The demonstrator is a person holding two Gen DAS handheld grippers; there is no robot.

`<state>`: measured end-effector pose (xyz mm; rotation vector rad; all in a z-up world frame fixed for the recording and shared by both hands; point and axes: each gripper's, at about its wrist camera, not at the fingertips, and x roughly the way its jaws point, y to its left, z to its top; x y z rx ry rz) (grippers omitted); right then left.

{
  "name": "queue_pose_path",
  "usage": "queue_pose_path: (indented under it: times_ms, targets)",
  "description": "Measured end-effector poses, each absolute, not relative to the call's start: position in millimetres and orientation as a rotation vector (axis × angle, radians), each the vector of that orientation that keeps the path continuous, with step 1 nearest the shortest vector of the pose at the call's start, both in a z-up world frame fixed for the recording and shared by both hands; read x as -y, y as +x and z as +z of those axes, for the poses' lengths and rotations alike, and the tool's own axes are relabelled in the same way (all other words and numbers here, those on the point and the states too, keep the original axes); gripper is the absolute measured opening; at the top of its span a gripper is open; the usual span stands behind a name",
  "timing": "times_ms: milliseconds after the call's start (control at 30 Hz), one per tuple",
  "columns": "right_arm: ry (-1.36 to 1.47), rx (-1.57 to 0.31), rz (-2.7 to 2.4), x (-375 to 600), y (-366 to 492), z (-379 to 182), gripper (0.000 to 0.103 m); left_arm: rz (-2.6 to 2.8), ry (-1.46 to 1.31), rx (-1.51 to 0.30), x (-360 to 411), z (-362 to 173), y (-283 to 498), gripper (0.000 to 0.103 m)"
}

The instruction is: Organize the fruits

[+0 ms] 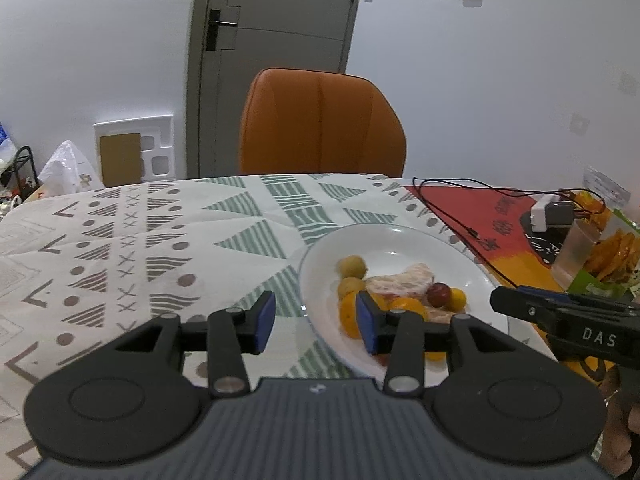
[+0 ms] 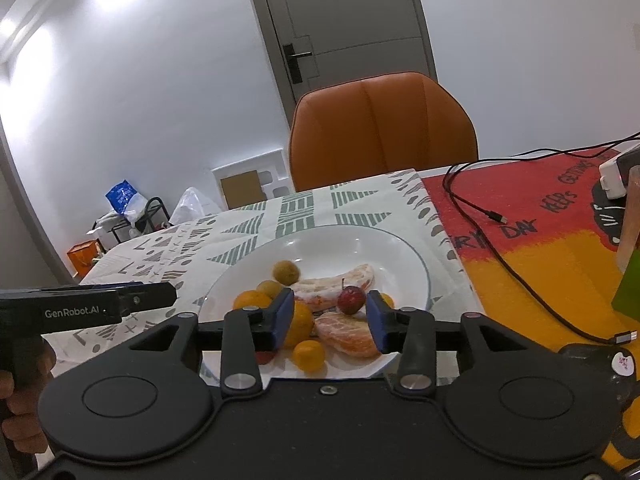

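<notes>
Both grippers (image 1: 316, 322) (image 2: 330, 320) wide open, empty, above fruit plate (image 2: 400, 252).

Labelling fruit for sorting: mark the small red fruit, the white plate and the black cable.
small red fruit (image 2: 351, 300), right wrist view, on its round body.
white plate (image 2: 356, 246), right wrist view, on its bare far side.
black cable (image 2: 520, 280), right wrist view, mid-run over the mat.

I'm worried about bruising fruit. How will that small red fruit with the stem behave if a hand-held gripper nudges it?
The small red fruit looks round and smooth, so it would probably roll or slip aside. It rests against the peeled citrus segments, which may check it. Likely light.
</notes>
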<state>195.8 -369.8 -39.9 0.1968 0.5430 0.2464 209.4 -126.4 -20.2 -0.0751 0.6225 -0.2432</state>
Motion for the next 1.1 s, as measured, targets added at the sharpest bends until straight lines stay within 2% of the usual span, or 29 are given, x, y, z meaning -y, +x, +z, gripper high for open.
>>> queue_pose_path:
  times_ms: [100, 267, 467, 667, 733, 800, 1100]
  targets:
    - [0.198, -0.548, 0.256, 365.9, 194.0, -38.7, 0.044, -0.234, -0.073, -0.625, 121.6, -18.2, 205.7, 0.047]
    - [0.189, -0.545, 0.261, 358.5, 186.4, -33.7, 0.055, -0.218, -0.083, -0.623, 112.9, -14.9, 197.4, 0.065]
    - [0.186, -0.541, 0.269, 353.0, 177.0, -29.3, 0.062, -0.192, -0.087, -0.616, 101.6, -13.2, 187.4, 0.079]
    - [0.191, -0.523, 0.292, 346.5, 168.7, -26.5, 0.087, -0.147, -0.093, -0.615, 89.4, -11.5, 177.3, 0.090]
    - [0.201, -0.521, 0.299, 343.5, 166.7, -25.8, 0.102, -0.146, -0.100, -0.608, 85.0, -10.3, 172.7, 0.097]
    - [0.220, -0.511, 0.304, 341.7, 164.6, -25.1, 0.103, -0.127, -0.125, -0.605, 79.9, -8.8, 168.9, 0.103]
    - [0.251, -0.528, 0.320, 332.4, 158.2, -28.5, 0.103, -0.054, -0.148, -0.604, 58.7, -6.3, 148.9, 0.103]
